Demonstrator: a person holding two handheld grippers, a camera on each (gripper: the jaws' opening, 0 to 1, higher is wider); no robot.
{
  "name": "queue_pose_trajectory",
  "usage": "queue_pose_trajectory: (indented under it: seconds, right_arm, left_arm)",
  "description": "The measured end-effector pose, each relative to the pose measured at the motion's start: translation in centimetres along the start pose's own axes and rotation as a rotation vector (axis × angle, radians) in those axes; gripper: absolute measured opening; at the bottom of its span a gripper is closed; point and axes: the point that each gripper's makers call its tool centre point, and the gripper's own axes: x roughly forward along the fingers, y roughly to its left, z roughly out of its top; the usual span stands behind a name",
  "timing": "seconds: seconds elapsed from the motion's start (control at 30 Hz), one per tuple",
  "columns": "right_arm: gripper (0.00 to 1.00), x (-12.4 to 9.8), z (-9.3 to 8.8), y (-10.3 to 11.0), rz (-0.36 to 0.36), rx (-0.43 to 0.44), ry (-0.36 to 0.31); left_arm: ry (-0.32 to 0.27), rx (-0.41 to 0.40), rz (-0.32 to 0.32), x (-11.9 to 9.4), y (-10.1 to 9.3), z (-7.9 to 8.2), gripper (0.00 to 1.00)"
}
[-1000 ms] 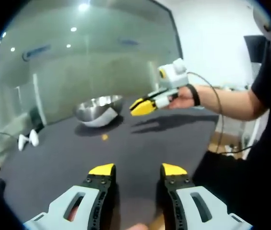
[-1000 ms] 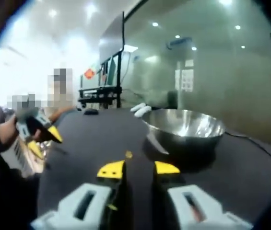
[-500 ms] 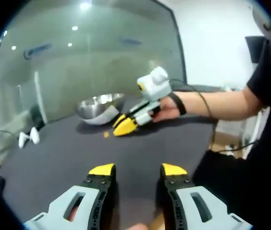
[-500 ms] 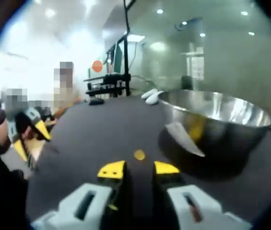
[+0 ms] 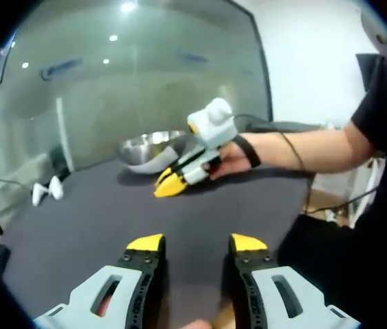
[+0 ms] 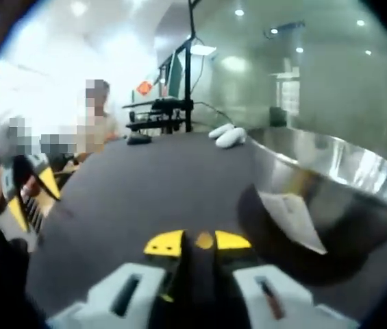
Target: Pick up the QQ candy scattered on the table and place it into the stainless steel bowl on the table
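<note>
Left hand-held gripper (image 5: 196, 241): it is being held low over the dark table (image 5: 83, 219), jaws apart with a clear gap, nothing being gripped between them.

Right hand-held gripper (image 6: 198, 241): its yellow tips are being brought in around one orange QQ candy (image 6: 204, 240), which is being seen right between them, on the table; the gap is narrow, and whether the candy is already being pinched cannot be told. In the left gripper view this same hand-held gripper (image 5: 169, 185) is being seen ahead and slightly left, tips angled down at the table, just short of the stainless steel bowl (image 5: 153, 145).

Bowl: in the right gripper view the stainless steel bowl (image 6: 330, 185) is being seen just ahead and right of the tips.

Step in hand: judged as the pick, the candy being enclosed by the right tips.

Next move: a full closing is being called for, then a short lift up and over the rim on the right; a loose pinch could let so small a piece slip.

Count: one candy being seen on the table, one bowl, two hand-held grippers. What the bowl is holding cannot be told.
</note>
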Motion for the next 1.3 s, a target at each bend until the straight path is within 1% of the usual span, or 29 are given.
queue_pose_trajectory:
  seconds: [0.03, 0.13, 0.27, 0.3, 0.33, 0.37, 0.5, 0.57, 0.63, 0.7, 0.73, 0.8, 0.83, 0.9, 0.93, 0.97, 1.0, 1.03, 1.07, 1.1, 1.13, 1.17, 1.27, 1.3]
  right_arm:
    - [0.1, 0.0, 0.0, -0.1, -0.006, -0.001, -0.001]
    - [0.1, 0.0, 0.0, -0.3, -0.005, -0.002, -0.002]
    - [0.1, -0.1, 0.1, -0.3, -0.006, 0.007, -0.003]
    - [0.1, -0.2, 0.6, 0.0, 0.003, 0.053, -0.026]
    - [0.1, -0.5, 1.4, 0.1, 0.012, 0.078, -0.066]
    - [0.1, -0.8, 1.7, 0.2, 0.015, 0.082, -0.077]
    - [0.1, -2.7, 3.5, 0.9, 0.014, 0.059, -0.118]
    - [0.1, -3.8, 4.7, 1.3, 0.02, 0.042, -0.153]
    - [0.1, -5.0, 5.7, 1.1, -0.003, 0.017, -0.175]
    - [0.1, -6.0, 6.3, 0.5, -0.042, -0.019, -0.176]
    - [0.1, -6.4, 6.8, -0.4, -0.054, -0.03, -0.18]
    - [0.1, -7.0, 7.4, -1.1, -0.069, -0.024, -0.188]
    - [0.1, -7.3, 7.7, -1.6, -0.088, -0.022, -0.19]
    - [0.1, -8.2, 8.6, -2.9, -0.15, -0.055, -0.208]
    - [0.1, -8.5, 8.9, -3.3, -0.166, -0.062, -0.207]
    - [0.1, -8.8, 9.3, -4.1, -0.198, -0.067, -0.213]
    - [0.1, -9.3, 9.9, -5.0, -0.234, -0.06, -0.228]
    - [0.1, -9.5, 10.3, -5.5, -0.25, -0.048, -0.237]
    - [0.1, -9.8, 10.9, -6.7, -0.288, -0.021, -0.255]
    - [0.1, -10.0, 11.3, -7.9, -0.334, -0.031, -0.261]
    - [0.1, -10.0, 11.6, -9.4, -0.377, -0.05, -0.255]
    - [0.1, -9.8, 11.7, -10.4, -0.4, -0.027, -0.25]
    - [0.1, -9.0, 12.3, -12.3, -0.42, 0.023, -0.252]
    - [0.1, -8.8, 12.5, -12.8, -0.43, 0.024, -0.252]
  left_arm:
    - [0.002, 0.0, 0.0, 0.0, 0.0, -0.1, 0.38]
    - [0.005, -0.002, 0.002, 0.0, 0.2, -0.2, 0.38]
    - [-0.001, 0.001, -0.002, 0.1, 0.1, 0.0, 0.38]
    - [-0.002, 0.002, -0.003, 0.1, 0.1, 0.1, 0.38]
    - [-0.003, 0.002, -0.004, 0.1, 0.1, 0.1, 0.38]
    - [-0.003, 0.002, -0.004, 0.1, 0.1, 0.1, 0.38]
    - [0.003, 0.005, -0.004, 0.2, 0.2, 0.1, 0.38]
    - [0.001, 0.007, -0.008, 0.3, 0.2, 0.2, 0.38]
    - [-0.001, 0.01, -0.01, 0.5, 0.1, 0.3, 0.38]
    - [-0.007, 0.01, -0.016, 0.7, -0.1, 0.5, 0.38]
    - [-0.009, 0.011, -0.021, 0.8, -0.3, 0.6, 0.38]
    - [-0.009, 0.014, -0.029, 1.0, -0.6, 0.6, 0.38]
    - [-0.008, 0.017, -0.033, 1.1, -0.7, 0.6, 0.38]
    - [-0.009, 0.019, -0.039, 1.1, -0.9, 0.6, 0.38]
    - [-0.01, 0.019, -0.04, 1.1, -0.9, 0.7, 0.38]
    - [-0.01, 0.02, -0.041, 1.1, -0.9, 0.7, 0.38]
    - [-0.011, 0.021, -0.04, 1.1, -1.0, 0.7, 0.38]
    - [-0.011, 0.022, -0.04, 1.1, -1.0, 0.8, 0.38]
    - [-0.013, 0.022, -0.04, 1.0, -1.0, 0.8, 0.38]
    - [-0.014, 0.021, -0.039, 1.0, -1.0, 0.9, 0.38]
    - [-0.014, 0.021, -0.04, 1.0, -1.1, 0.9, 0.38]
    - [-0.013, 0.021, -0.04, 1.0, -1.1, 0.8, 0.38]
    - [-0.007, 0.025, -0.043, 1.2, -1.5, 0.8, 0.38]
    - [-0.009, 0.028, -0.047, 1.1, -1.7, 0.9, 0.38]
